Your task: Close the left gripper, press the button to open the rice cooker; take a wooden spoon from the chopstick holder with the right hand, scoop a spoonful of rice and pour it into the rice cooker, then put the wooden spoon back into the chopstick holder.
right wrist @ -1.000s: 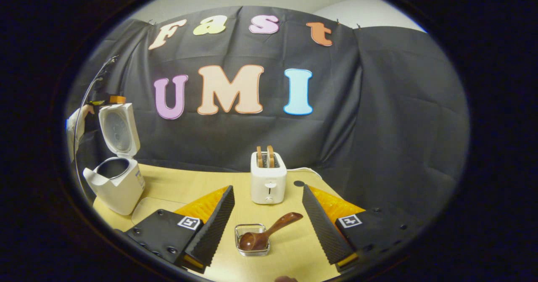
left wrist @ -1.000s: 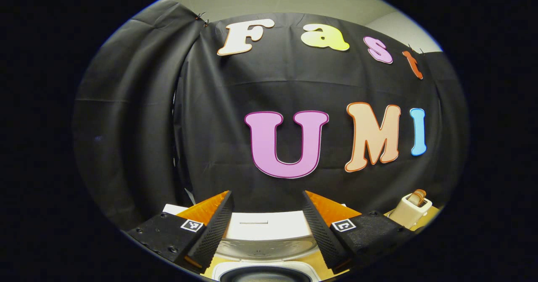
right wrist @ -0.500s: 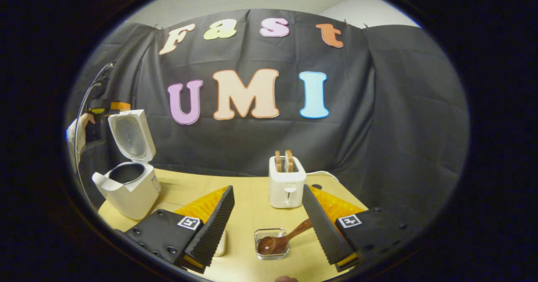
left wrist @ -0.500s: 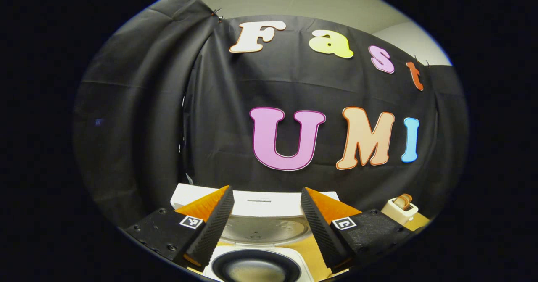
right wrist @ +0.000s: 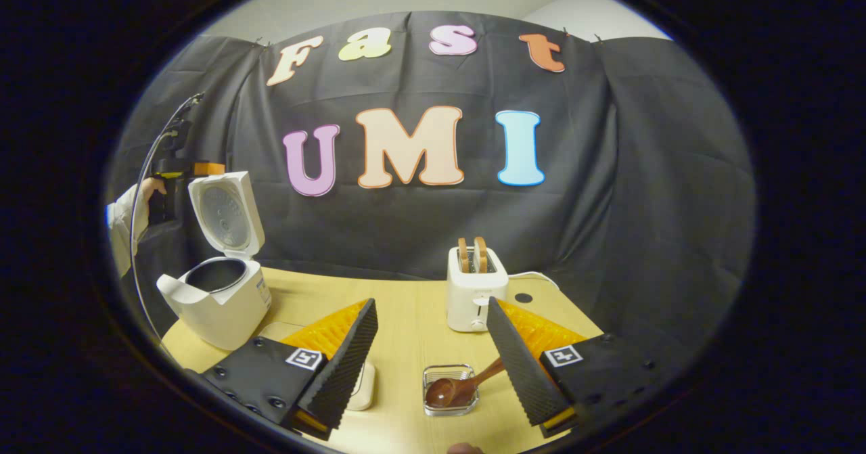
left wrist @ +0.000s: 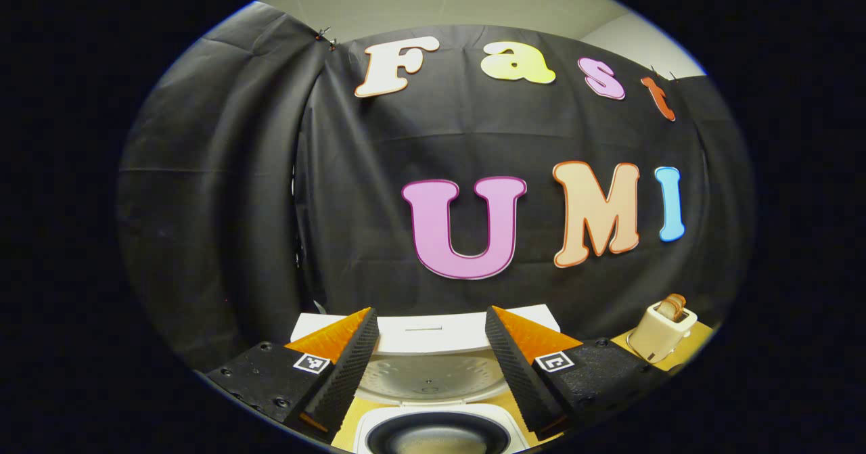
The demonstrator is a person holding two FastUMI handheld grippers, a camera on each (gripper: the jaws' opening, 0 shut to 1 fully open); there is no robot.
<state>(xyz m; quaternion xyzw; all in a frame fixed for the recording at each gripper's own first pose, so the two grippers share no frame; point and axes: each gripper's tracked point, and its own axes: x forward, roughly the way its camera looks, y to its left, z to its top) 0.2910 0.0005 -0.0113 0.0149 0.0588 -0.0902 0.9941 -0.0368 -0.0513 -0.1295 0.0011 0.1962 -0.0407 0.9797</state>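
Right gripper view: the right gripper is hanging released, the wooden spoon lying in its holder between its fingers; the left gripper, also released, is hovering over the open rice cooker.

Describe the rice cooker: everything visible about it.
The rice cooker is a white, plastic-looking box standing upright near the table's left end. Its hinged lid is raised, showing a pale dimpled inner plate, and the dark round pot inside is exposed; what it holds cannot be told. Nothing touches it. The left gripper hovers above, fingers apart.
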